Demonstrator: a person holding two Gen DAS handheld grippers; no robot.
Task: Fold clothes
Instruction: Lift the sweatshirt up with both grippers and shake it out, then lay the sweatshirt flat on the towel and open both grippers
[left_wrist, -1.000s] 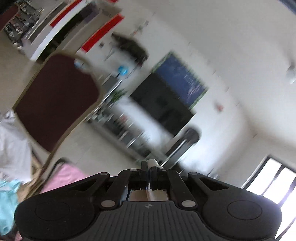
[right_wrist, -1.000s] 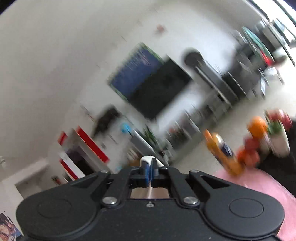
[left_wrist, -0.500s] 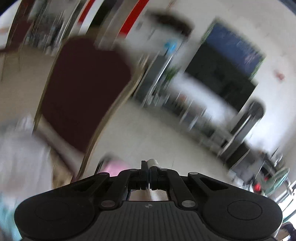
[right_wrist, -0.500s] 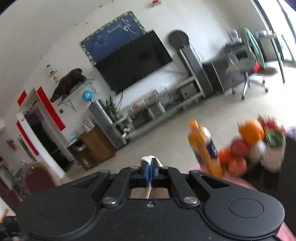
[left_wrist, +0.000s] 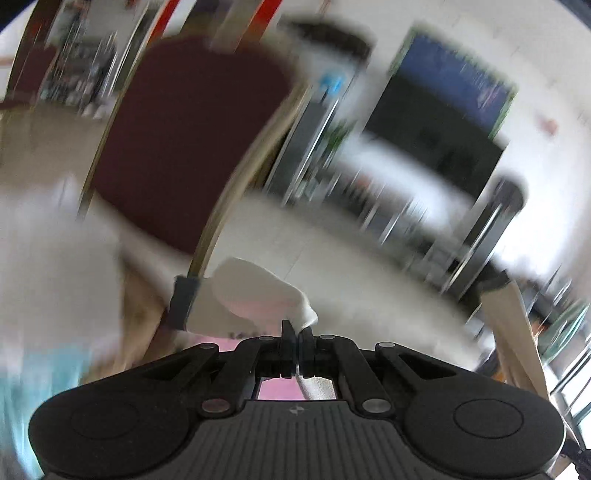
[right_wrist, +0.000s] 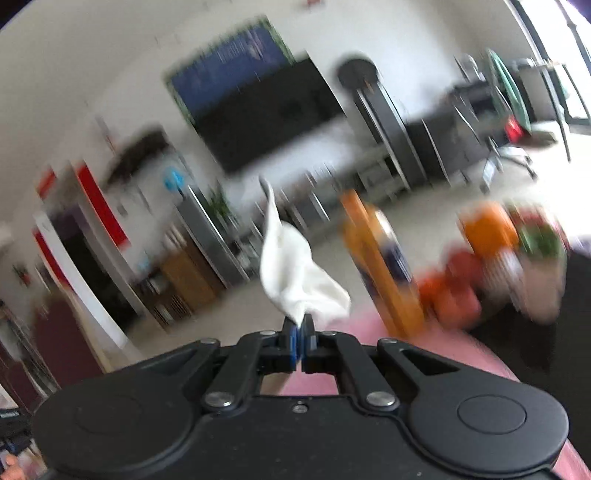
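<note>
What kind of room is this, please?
Probably a living room in a home: a large black flat television hangs on the white wall, a dark red padded chair stands nearby, and a low media shelf runs below the screen.

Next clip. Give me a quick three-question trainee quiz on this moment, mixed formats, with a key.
1. True or false: both tools are shut on white cloth.
2. In the right wrist view, the bottle beside the fruit is: A green, B orange, C clear.
3. What colour is the surface under the right tool?

Key: 1 true; the left tool also pinches cloth. 2 B. 3 pink.
</note>
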